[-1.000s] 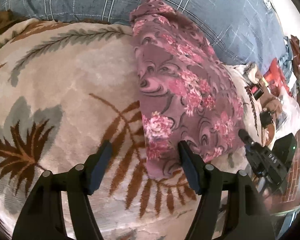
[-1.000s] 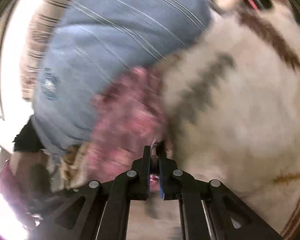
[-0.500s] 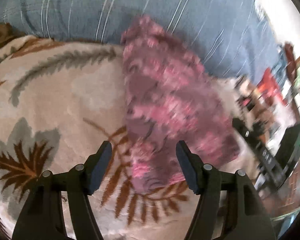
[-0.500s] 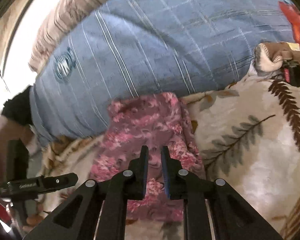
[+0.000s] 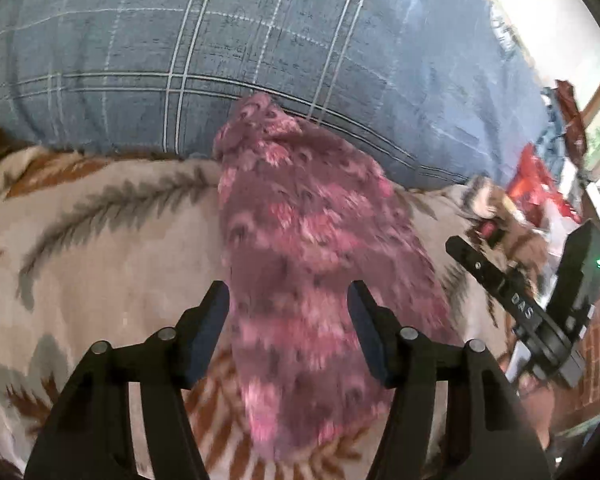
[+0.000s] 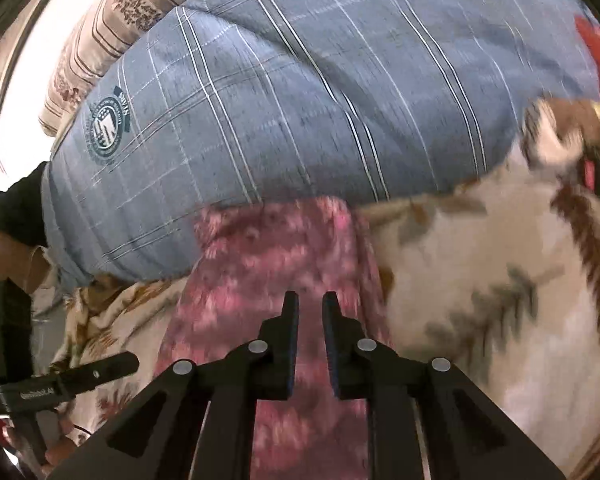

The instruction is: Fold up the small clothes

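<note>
A folded purple and pink floral garment (image 5: 300, 248) lies on a cream blanket with a leaf pattern (image 5: 108, 264), its far end against a blue plaid pillow (image 5: 220, 48). My left gripper (image 5: 288, 312) is open and empty, held over the garment's near part. My right gripper (image 6: 310, 312) hovers above the same garment (image 6: 268, 264), its jaws slightly apart with nothing between them. The right gripper also shows at the right edge of the left wrist view (image 5: 512, 292).
The blue plaid pillow (image 6: 300, 80) fills the back, with a striped pillow (image 6: 112, 20) behind it. Red and mixed clutter (image 5: 536, 184) lies at the far right. The left gripper's finger (image 6: 68, 380) shows low left in the right wrist view.
My right gripper let go of the garment and opened slightly. Both grippers moved in over the garment, which now lies between the left fingers.
</note>
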The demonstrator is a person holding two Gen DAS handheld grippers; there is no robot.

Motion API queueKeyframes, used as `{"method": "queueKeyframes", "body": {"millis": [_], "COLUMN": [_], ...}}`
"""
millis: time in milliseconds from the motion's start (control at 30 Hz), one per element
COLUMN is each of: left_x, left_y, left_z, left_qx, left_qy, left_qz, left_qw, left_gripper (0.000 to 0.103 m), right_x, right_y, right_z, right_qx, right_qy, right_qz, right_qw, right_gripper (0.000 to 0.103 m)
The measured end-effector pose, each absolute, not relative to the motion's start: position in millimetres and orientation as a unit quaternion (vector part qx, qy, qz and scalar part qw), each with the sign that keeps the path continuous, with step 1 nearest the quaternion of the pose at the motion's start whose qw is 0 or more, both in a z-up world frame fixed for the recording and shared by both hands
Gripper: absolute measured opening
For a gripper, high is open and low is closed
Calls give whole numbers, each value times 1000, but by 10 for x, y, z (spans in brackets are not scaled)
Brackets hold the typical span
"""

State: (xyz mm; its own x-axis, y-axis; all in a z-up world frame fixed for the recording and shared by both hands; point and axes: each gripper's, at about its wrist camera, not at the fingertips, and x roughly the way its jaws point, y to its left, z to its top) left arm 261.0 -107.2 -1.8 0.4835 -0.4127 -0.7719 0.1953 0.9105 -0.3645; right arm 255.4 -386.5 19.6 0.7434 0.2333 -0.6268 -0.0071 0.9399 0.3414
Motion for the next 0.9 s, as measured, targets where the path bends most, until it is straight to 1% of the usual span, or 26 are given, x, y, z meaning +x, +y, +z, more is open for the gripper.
{"method": "queueKeyframes", "body": {"millis": [133,167,200,233,267,367,400,467,533,567,600,633,767,833,900], "left_x": [2887,2933,2975,3000,3004,3039,3051,3118,3183,3217,3250,3261,3262,3248,3245], "left_y": [-1189,-1200,-1186,-1138,-1099,-1030,-1010,-978,-975,-964,-967,-970,-976,-977,-1025], "left_z": [-347,-453,-562,-628,-616,-495,-445,-372,-369,-387,-395,-406,-438,-447,-455], "left_qx": [-106,-102,-105,-121,-134,-148,-151,-143,-127,-124,-122,-118,-114,-115,-111], "left_qy": [518,526,535,539,536,529,520,508,510,513,516,519,518,521,522], "left_qz": [-145,-137,-134,-132,-135,-142,-142,-131,-121,-121,-122,-121,-122,-125,-124], "left_qw": [836,833,828,823,823,824,829,840,842,841,839,838,839,837,836], "left_gripper": [60,65,74,75,75,73,73,73,73,73,73,73,73,73,73], "right_x": [2839,2856,2903,2958,2926,2928,2931,2961,3028,3063,3114,3129,3084,2999,2959], "right_y": [-3826,-3817,-3810,-3802,-3814,-3830,-3847,-3908,-3995,-4056,-4108,-4191,-4385,-4437,-4481], "right_z": [-15,-80,-183,-329,-331,-278,-234,-151,-118,-128,-133,-185,-427,-457,-508], "right_qx": [154,148,136,124,124,126,133,152,171,180,188,207,266,284,321], "right_qy": [391,401,418,444,430,436,431,415,413,421,427,439,472,453,453], "right_qz": [55,49,40,37,42,48,52,53,43,34,30,33,80,102,139], "right_qw": [906,903,897,887,893,890,891,895,894,889,884,874,837,839,820], "right_gripper": [15,15,13,11,11,13,16,17,29,33,43,50,53,54,55]}}
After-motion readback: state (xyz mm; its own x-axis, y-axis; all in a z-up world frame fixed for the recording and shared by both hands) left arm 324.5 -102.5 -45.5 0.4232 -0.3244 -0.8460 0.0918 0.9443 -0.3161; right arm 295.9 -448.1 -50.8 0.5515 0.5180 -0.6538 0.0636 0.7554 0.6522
